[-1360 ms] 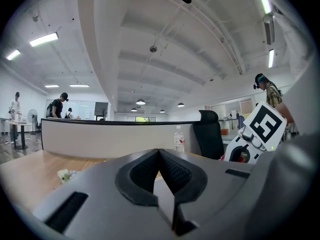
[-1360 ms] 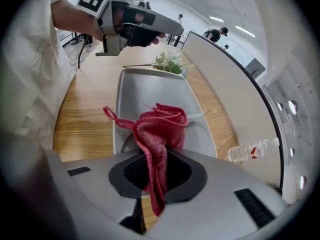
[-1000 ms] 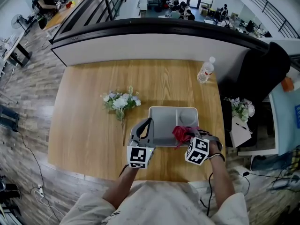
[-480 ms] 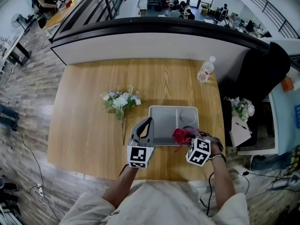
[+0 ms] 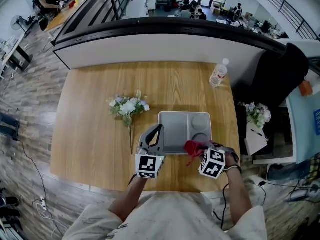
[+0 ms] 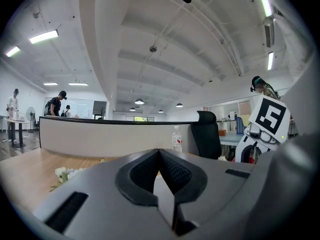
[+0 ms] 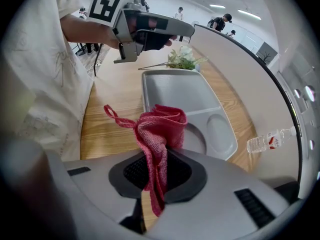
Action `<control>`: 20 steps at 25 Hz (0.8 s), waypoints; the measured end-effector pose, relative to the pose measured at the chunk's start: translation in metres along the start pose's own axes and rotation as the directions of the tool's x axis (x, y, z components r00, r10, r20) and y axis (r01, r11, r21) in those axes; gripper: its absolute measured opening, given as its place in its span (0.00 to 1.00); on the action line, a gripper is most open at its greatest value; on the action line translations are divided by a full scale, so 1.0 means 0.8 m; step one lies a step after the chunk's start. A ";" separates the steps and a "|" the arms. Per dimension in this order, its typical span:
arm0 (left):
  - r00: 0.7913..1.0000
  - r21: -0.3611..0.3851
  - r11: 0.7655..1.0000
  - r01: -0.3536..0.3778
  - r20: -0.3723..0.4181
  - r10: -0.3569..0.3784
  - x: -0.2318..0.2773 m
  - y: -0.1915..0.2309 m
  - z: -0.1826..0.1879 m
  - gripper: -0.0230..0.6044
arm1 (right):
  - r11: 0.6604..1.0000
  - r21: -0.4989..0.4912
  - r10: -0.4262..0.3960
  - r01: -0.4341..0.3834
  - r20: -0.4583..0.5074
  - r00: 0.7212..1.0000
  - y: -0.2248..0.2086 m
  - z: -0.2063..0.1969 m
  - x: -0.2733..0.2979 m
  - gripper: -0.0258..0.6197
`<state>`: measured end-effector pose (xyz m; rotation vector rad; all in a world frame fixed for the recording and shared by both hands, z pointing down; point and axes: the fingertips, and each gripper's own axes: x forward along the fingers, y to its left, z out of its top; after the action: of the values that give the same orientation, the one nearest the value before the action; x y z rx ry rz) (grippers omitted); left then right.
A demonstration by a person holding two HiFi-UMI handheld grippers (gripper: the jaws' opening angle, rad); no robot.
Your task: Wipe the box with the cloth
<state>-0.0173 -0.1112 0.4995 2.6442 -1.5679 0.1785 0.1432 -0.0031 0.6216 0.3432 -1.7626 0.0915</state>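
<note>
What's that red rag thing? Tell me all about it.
The cloth is red, coarsely woven fabric with a thin loop at one corner. It is bunched, pinched in the right gripper, its top standing out over the near edge of the gray tray. Whether it touches the tray isn't clear.

coarse-woven red cloth [image 7: 159, 129], matt grey plastic box [image 7: 175, 91], wood-grain table [image 5: 95, 134]

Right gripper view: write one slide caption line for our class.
The right hand-held gripper clamps a red cloth at the edge of a grey compartment tray on a wooden table.
</note>
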 end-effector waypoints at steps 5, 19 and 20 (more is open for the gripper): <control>1.000 -0.002 1.000 -0.002 0.003 0.002 -0.001 0.000 0.001 0.06 | 1.000 -0.004 0.010 -0.010 -0.011 1.000 0.009 -0.002 -0.003 0.14; 1.000 -0.008 1.000 -0.008 -0.001 0.008 -0.003 0.004 -0.004 0.06 | 0.997 0.048 0.069 -0.068 -0.025 0.997 0.016 -0.003 -0.005 0.14; 1.000 -0.009 1.000 -0.009 -0.002 0.009 -0.002 0.004 -0.004 0.06 | 0.996 0.050 0.070 -0.069 -0.024 0.997 0.016 -0.003 -0.005 0.14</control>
<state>-0.0212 -0.1109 0.5024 2.6303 -1.5761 0.1744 0.1428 0.0101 0.6197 0.3147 -1.7488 0.1886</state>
